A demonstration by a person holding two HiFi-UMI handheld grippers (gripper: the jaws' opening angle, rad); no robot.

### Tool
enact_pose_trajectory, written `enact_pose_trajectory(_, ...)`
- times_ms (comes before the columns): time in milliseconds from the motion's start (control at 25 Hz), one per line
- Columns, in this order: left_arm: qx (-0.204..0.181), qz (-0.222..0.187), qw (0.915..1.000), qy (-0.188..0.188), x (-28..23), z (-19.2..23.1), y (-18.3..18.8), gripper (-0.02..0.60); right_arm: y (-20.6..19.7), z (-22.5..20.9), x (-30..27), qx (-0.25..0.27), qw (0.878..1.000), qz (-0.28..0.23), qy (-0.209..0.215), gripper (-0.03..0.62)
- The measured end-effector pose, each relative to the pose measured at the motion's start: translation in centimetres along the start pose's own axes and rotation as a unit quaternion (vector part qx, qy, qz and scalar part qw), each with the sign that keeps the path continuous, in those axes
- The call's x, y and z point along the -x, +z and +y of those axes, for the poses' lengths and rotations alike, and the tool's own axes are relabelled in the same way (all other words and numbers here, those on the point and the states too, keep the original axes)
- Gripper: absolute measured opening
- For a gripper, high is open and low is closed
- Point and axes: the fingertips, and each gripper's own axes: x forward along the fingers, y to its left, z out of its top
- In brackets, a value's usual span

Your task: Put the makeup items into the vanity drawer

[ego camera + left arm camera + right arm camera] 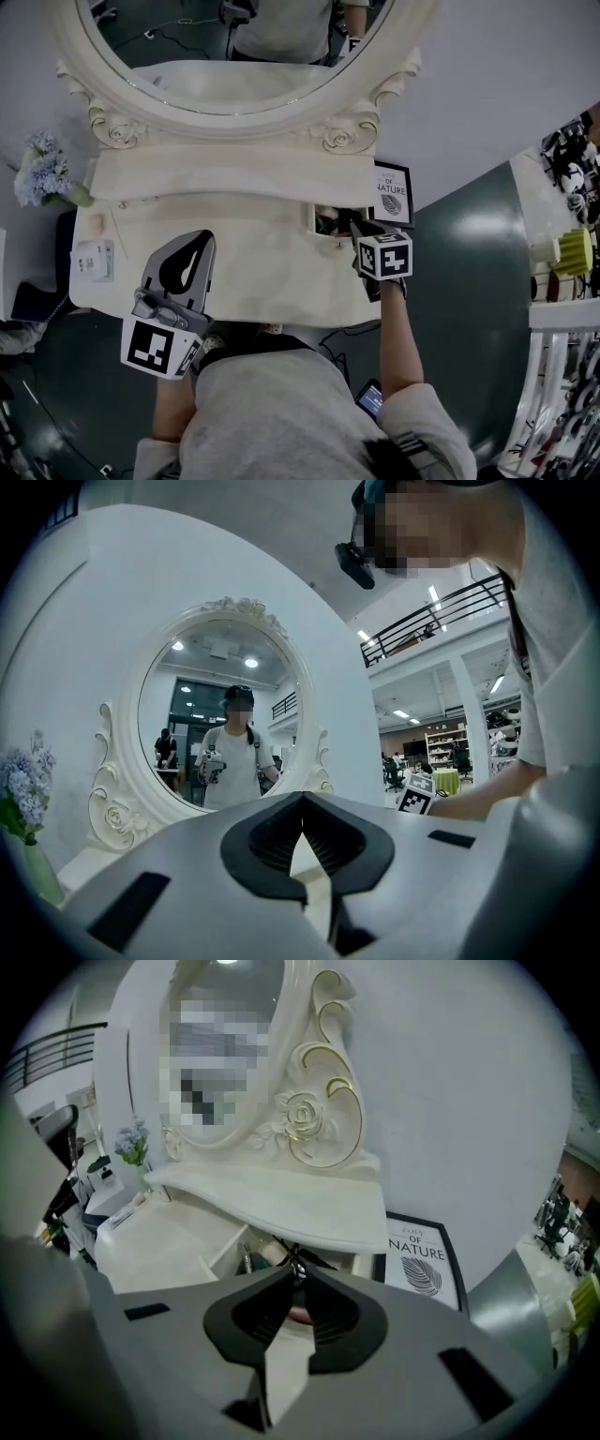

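**Right gripper at the open drawer, left gripper idle**

Nearest, at the lower left of the head view, the left gripper (206, 240) hangs over the front part of the table (262, 272) and points level at the mirror. Its own view shows its jaws together with nothing between them.

At centre right, the right gripper (296, 1267) tilts down into the open drawer (223, 1249), which sits just under the shelf (281, 1206). Its jaws are closed tip to tip. A thin dark thing shows right at the tips, but I cannot tell whether it is pinched or only lies behind them.

The makeup items (330, 223) show as dark shapes inside the drawer. A white packet (94, 261) and a thin stick (120, 232) lie well apart from it at the table's far left; whether they are makeup is too small to tell.

Behind stand the mirror (234, 66), the flowers (42, 171) at the left edge and a framed picture (392, 192) just right of the drawer.

Likely risks:
- If the thin thing is caught at the tips, pulling back could drag it out of the drawer.
- Lifting steeply could knock the right gripper against the shelf overhang.
- A sideways swing could tip the framed picture.
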Motion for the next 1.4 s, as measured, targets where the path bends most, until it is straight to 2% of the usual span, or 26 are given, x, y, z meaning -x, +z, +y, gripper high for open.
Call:
enact_pose_trajectory(280, -0.007, -0.002, 1.0, -0.007, 0.9, 0.5, 0.5, 0.015, 1.4, 0.3, 2.1, -0.035, 0.997, -0.065, -0.025, 0.045)
enact_pose_trajectory(360, -0.009, -0.003, 0.9999, -0.01, 1.3, 0.7, 0.7, 0.014, 2.6, 1.5, 3.2, -0.057, 0.993, -0.099, -0.01, 0.058)
enact_pose_trajectory(520, -0.011, -0.008, 0.9998, -0.017, 2.0, 1.0, 1.0, 0.014, 5.0, 5.3, 5.6, -0.093, 0.98, -0.172, 0.048, 0.057)
enact_pose_trajectory(680, -0.013, -0.015, 0.9995, -0.023, 2.7, 1.5, 1.5, 0.015, 6.2, 9.2, 7.1, -0.073, 0.973, -0.202, 0.078, 0.044)
enact_pose_trajectory(960, -0.012, -0.023, 0.9992, -0.03, 4.0, 2.2, 2.0, 0.015, 7.2, 13.9, 9.4, -0.045, 0.968, -0.233, 0.082, 0.035)
enact_pose_trajectory(1400, -0.019, -0.039, 0.9983, -0.04, 6.5, 2.6, 3.4, 0.015, 8.8, 20.6, 14.5, -0.017, 0.945, -0.304, 0.117, 0.035)
